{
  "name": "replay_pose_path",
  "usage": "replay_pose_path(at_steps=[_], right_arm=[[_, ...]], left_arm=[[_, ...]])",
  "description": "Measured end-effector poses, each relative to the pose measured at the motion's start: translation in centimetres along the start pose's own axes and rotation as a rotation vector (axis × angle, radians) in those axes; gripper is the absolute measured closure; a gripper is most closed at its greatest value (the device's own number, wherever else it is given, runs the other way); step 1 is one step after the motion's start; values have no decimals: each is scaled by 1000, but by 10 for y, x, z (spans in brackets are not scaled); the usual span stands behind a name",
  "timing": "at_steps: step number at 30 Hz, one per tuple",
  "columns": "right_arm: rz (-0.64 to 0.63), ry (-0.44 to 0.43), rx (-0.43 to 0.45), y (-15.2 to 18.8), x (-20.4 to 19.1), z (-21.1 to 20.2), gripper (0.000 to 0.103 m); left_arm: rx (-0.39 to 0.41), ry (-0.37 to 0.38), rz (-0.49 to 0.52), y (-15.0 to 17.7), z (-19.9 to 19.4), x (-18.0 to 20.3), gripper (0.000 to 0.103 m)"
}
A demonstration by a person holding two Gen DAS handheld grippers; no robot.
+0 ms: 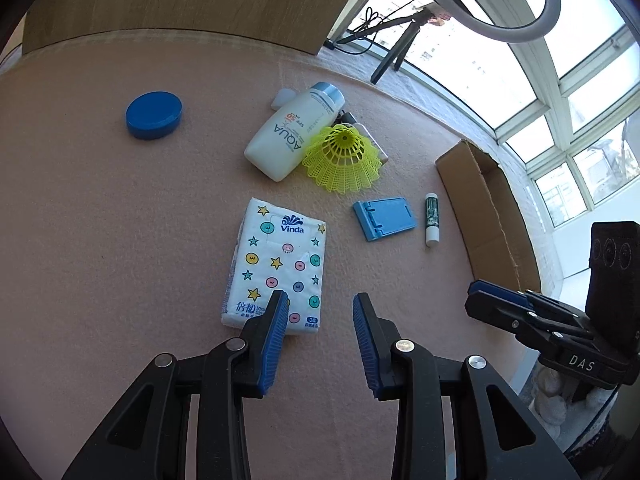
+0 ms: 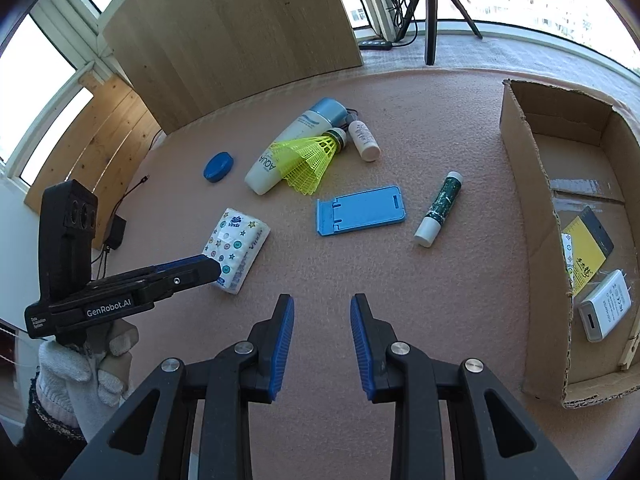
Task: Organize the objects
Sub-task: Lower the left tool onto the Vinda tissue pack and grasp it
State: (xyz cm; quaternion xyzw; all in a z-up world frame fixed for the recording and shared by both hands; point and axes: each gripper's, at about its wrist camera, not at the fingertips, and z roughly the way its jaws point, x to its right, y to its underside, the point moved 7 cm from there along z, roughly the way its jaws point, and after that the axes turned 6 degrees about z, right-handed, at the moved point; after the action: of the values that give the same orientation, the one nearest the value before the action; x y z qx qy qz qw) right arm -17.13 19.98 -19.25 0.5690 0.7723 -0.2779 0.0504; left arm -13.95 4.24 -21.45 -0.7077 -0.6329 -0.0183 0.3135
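Your left gripper (image 1: pixel 320 312) and right gripper (image 2: pixel 322 316) both hover over the pink mat (image 1: pixel 120 240), each with its 2 jaws apart and holding nothing. Taking the blue phone stand (image 2: pixel 360 214) as landmark: the tissue pack (image 1: pixel 278 264) lies to its left, under your left gripper's tips; the green glue stick (image 2: pixel 440 210) lies just to its right; the cardboard box (image 2: pixel 516 184) stands farther right, holding a white charger (image 2: pixel 606 304); the AQUA bottle (image 2: pixel 288 148) and yellow shuttlecock (image 2: pixel 308 156), touching, lie beyond it; the blue round lid (image 2: pixel 218 166) sits beyond and to its left
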Motion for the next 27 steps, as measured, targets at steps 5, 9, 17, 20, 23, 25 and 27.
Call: replay_pose_path(at_steps=[5,9,17,20,23,25,27], right_arm=[[12,-65,-54,-11,-19,26,66],[29,-125,-102,-20,-35,46,65],[63,-165,-169,-30,-54,80,64],[68,-169,-189,-31,-58,88,64],[69,-171,-203,-31,-61,94,64],[70,-164,-206,-32,-61,98,64],[80,-161,-213,-32,-59,101,64]], left_arm=[[6,-90,62,-3,-2,-2,56],[-18,-100,110,-6,-1,-6,41],[-40,-129,112,-10,5,-20,39],[-50,-131,128,-9,8,-21,39],[-56,-124,133,-8,11,-21,39],[-55,-119,129,-7,10,-22,39],[-51,-106,131,-8,10,-20,39]])
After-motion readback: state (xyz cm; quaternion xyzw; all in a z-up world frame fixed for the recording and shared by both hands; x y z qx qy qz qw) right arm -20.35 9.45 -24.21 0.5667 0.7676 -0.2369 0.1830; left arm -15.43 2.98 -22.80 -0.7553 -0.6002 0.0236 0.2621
